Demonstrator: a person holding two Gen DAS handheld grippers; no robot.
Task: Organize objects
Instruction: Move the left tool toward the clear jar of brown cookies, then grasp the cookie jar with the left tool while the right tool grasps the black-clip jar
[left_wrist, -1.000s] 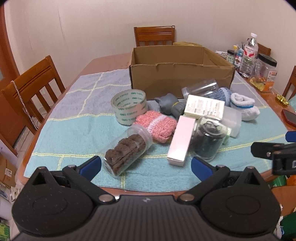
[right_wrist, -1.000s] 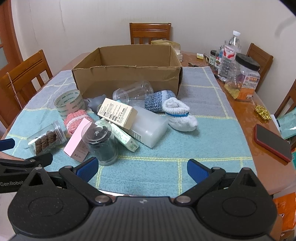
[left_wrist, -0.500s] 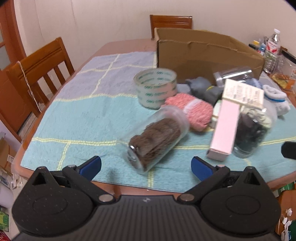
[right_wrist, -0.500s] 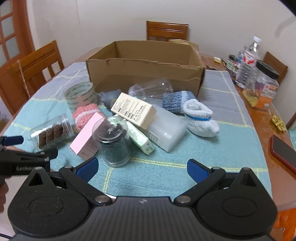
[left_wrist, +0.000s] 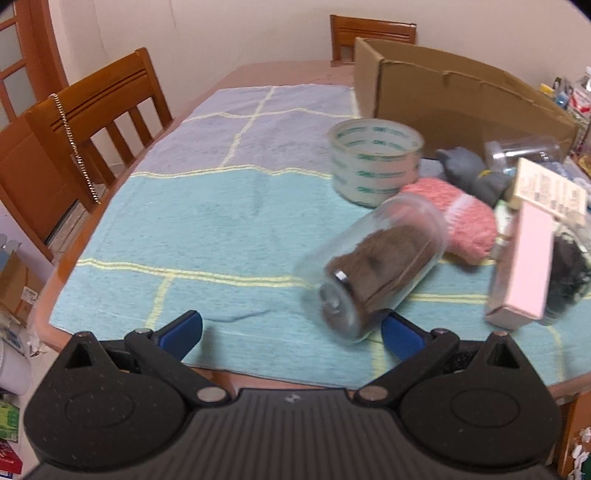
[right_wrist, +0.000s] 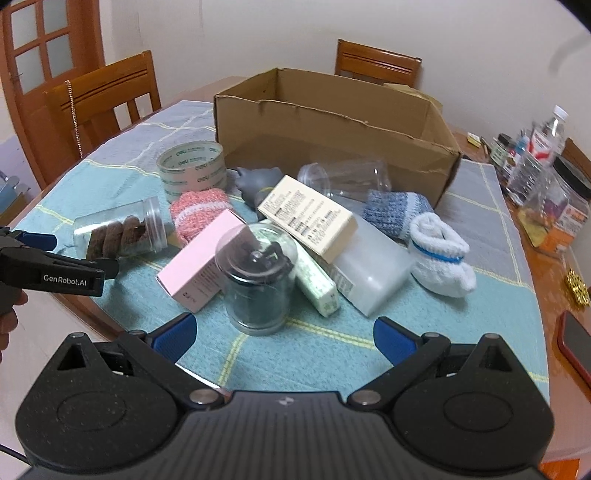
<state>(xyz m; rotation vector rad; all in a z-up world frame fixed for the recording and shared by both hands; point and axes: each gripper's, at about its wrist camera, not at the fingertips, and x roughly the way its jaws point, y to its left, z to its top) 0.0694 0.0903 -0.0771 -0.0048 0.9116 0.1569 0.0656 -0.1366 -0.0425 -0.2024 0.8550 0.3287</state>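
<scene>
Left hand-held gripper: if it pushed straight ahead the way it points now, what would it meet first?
Probably the cookie jar lying on its side. Its near end sits just ahead of the open left hand-held gripper, close to the right-side finger. Depth is hard to judge in this blurred fisheye view.
</scene>
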